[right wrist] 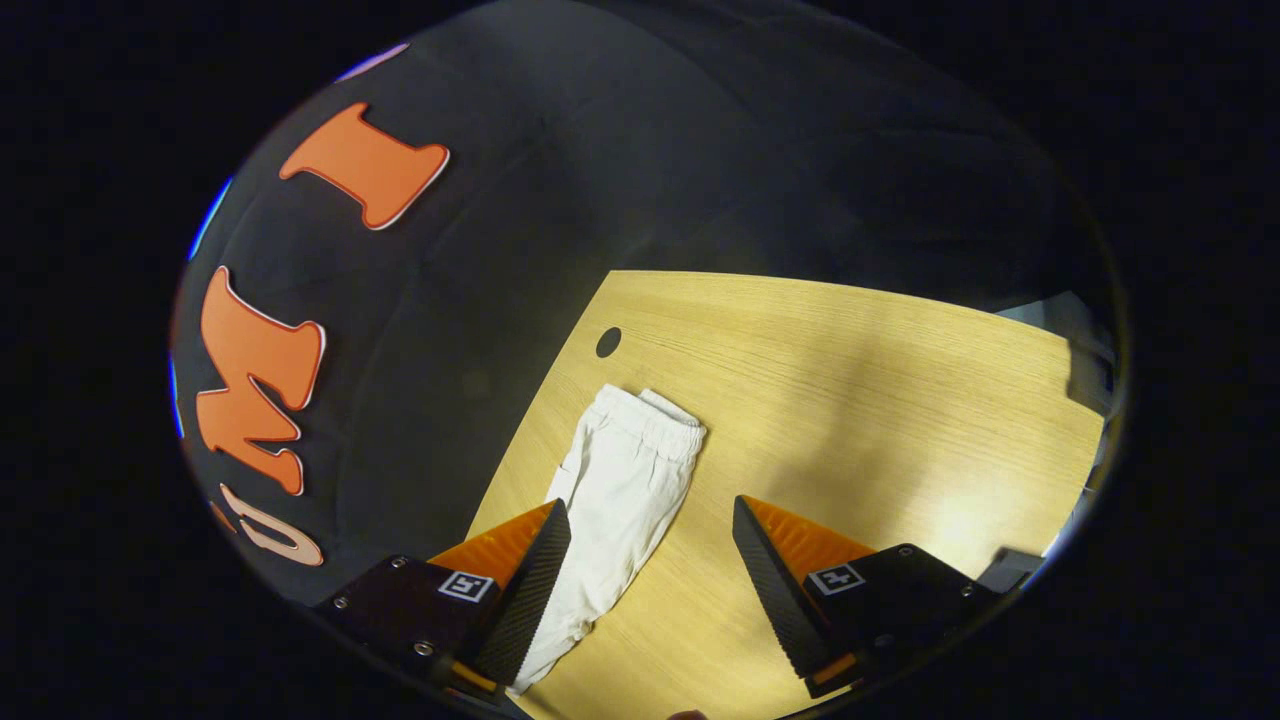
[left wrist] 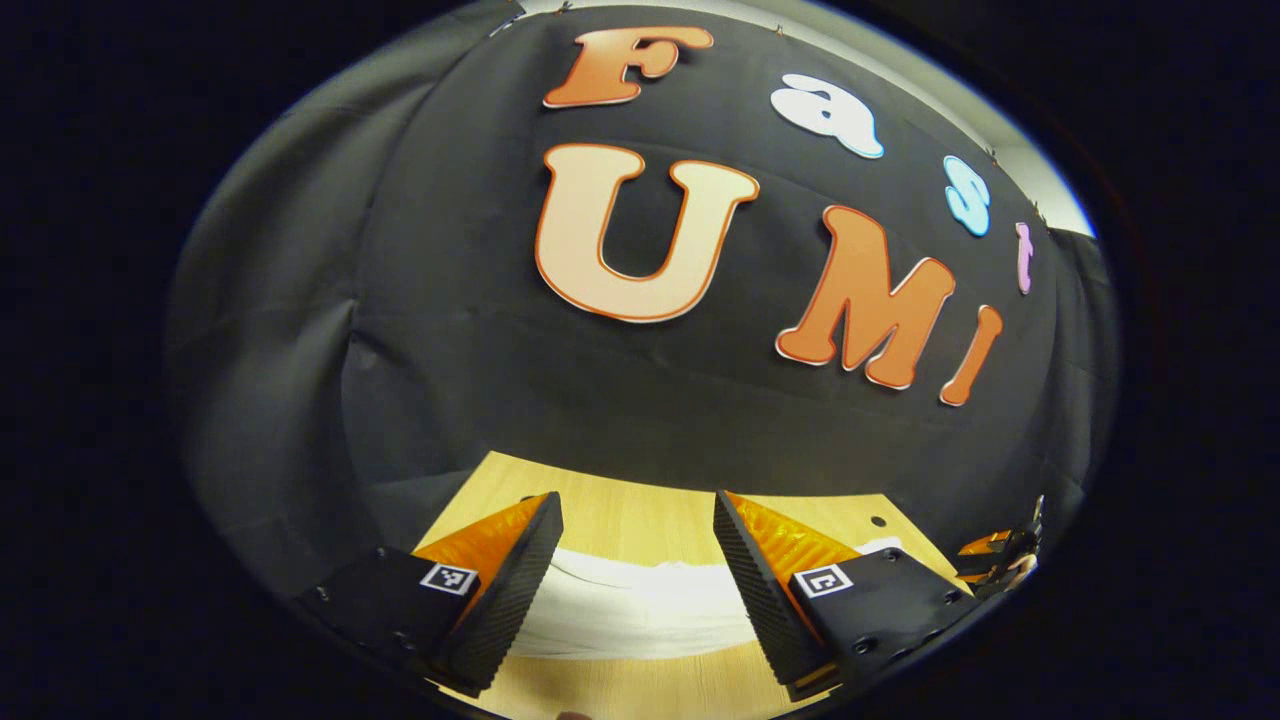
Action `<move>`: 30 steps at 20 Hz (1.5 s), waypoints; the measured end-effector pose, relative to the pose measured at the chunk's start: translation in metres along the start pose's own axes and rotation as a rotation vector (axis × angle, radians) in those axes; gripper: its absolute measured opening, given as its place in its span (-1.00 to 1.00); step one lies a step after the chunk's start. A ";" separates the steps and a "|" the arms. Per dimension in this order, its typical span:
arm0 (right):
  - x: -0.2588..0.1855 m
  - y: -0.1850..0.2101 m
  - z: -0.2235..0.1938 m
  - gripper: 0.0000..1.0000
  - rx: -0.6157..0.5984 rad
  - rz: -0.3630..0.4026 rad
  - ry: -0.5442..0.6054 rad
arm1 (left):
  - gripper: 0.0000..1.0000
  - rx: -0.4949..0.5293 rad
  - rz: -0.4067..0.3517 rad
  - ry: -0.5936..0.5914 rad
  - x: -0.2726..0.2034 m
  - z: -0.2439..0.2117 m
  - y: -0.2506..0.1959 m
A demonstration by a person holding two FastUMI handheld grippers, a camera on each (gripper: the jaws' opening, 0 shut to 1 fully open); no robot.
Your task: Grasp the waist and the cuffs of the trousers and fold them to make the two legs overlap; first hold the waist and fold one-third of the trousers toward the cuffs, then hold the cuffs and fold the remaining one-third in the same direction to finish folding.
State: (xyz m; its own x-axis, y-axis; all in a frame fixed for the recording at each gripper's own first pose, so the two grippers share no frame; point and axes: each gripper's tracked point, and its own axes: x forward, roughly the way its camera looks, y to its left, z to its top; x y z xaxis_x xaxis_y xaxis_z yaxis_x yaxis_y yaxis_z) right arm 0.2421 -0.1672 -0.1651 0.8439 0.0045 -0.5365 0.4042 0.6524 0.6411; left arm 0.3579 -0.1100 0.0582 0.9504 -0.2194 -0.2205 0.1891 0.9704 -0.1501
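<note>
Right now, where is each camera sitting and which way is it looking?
Left gripper view: rides on the left gripper, low over the table, facing the booth wall; its own two fingers stand apart over the white trousers. The other gripper peeks in at the right edge.
Right gripper view: rides on the right gripper, higher up, looking down along the trousers toward their waist; its fingers are apart.
Both share the trousers, wooden table and black wall.

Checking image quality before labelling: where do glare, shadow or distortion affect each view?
Left gripper view: the white trousers look overexposed, folds washed out, and fisheye bends the table edge. Right gripper view: a bright patch and a soft shadow fall on the table; the trousers stay sharp.
</note>
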 end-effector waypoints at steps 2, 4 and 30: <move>0.032 0.002 0.007 0.97 0.022 0.017 0.037 | 0.98 0.021 0.073 -0.044 -0.008 0.004 -0.002; 0.062 -0.003 0.009 0.97 0.035 0.014 0.074 | 0.98 0.025 0.114 -0.071 -0.017 0.008 -0.008; 0.070 0.113 0.019 -0.90 -0.485 0.023 -0.051 | 0.99 -0.024 0.189 -0.017 0.009 -0.007 0.027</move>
State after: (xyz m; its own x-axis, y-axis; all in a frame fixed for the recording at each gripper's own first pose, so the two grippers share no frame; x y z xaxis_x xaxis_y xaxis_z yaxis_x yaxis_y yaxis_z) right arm 0.3537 -0.1074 -0.1204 0.8719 -0.0061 -0.4896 0.1842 0.9305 0.3165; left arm 0.3694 -0.0866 0.0456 0.9726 -0.0312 -0.2305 0.0009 0.9915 -0.1303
